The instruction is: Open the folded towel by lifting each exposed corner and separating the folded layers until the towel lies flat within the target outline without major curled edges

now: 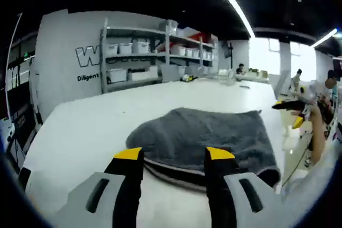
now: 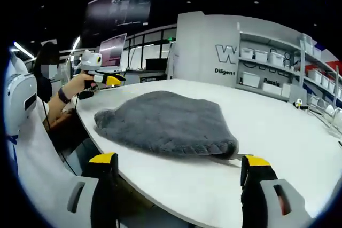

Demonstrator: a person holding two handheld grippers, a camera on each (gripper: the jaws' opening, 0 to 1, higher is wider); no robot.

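Note:
A grey fluffy towel lies folded on the white table, its stacked layers showing along the near edge. My left gripper is open, its yellow-tipped jaws standing wide apart just in front of that edge with nothing between them. In the right gripper view the towel sits past the table's rim, a curled fold at its right end. My right gripper is open and empty, short of the towel. A hand-held gripper shows beyond the towel's left end, also seen as a gripper at the right.
Shelving with white bins stands behind the table. A person's arm reaches in at the right. A seated person is at the table's far left side. Small items lie near the far right edge.

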